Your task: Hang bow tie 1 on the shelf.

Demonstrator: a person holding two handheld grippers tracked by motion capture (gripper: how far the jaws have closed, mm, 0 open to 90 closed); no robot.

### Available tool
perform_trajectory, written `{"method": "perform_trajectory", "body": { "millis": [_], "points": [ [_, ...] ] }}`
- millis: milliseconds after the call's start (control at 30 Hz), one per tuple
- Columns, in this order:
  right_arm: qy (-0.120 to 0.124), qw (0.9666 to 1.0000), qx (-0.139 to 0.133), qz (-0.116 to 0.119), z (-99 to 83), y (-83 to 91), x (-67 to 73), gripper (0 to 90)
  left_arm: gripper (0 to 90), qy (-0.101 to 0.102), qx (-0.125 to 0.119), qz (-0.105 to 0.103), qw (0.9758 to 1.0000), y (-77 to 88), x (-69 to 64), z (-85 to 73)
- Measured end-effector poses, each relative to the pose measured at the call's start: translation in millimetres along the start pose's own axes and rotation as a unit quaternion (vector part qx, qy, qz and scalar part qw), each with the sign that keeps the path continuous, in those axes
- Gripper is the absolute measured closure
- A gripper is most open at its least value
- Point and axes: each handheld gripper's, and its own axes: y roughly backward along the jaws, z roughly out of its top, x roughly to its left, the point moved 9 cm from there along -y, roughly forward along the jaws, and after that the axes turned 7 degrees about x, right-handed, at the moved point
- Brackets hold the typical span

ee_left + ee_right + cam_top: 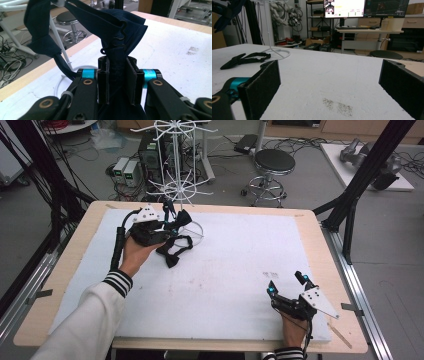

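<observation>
Clamping a dark bow tie point(117, 32) between its pads, the left gripper point(167, 222) holds it raised beside the white rack point(175, 175), apparently for hanging; next, its clasp must meet a prong. Right gripper point(287, 287) rests apart, jaws wide and empty. A second bow tie point(176, 251) lies on the mat point(240, 270).

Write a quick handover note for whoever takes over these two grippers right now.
Left gripper: shut on a dark blue bow tie, held up beside the white wire rack.
Right gripper: open, holding nothing, low over the white mat at the near right.
A black bow tie lies on the mat by the rack's base.
Done: blue tie picked up.
Left, probably: hang it, then the black one.
</observation>
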Motion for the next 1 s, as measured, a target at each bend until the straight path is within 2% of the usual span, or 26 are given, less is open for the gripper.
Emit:
{"method": "perform_trajectory", "body": {
  "millis": [67, 167, 200, 367, 533, 700, 900, 1000],
  "points": [
    [0.0, 1.0, 0.001, 0.0, -0.2, -0.2, -0.1, 3.0, 64.1, 0.006, 0.001, 0.003, 1.0, -0.5, 1.1, -1.7],
    [0.002, 1.0, 0.0, -0.001, 0.0, -0.2, -0.1, 3.0, 39.5, 0.012, 0.0, 0.017, 0.9998, -0.3, 3.8, -3.3],
    [0.002, 1.0, -0.001, -0.001, 0.0, -0.2, -0.1, 3.0, 34.2, 0.013, -0.005, 0.016, 0.9998, 1.0, 3.7, -2.5],
    [0.001, 1.0, 0.001, -0.001, -0.1, -0.3, -0.3, 3.0, 18.8, 0.015, -0.015, 0.011, 0.9997, 8.2, 3.8, -1.4],
    [0.002, 1.0, 0.001, -0.001, -0.1, -0.7, 0.1, 3.0, 13.2, 0.015, -0.048, 0.0, 0.9988, 21.4, -0.3, 0.1],
    [0.001, 1.0, 0.003, -0.003, -0.6, -0.1, 0.7, 3.0, 13.2, 0.003, -0.073, -0.011, 0.9973, 43.3, -3.9, -4.2],
    [0.004, 1.0, 0.001, -0.003, -0.2, -0.1, 1.0, 3.0, 13.3, 0.016, -0.101, 0.004, 0.9948, 71.3, 2.7, -20.2],
    [0.006, 1.0, 0.001, -0.003, -0.1, -0.2, 0.9, 3.0, 13.2, 0.016, -0.113, 0.015, 0.9933, 82.0, 6.1, -30.4]
  ]
}}
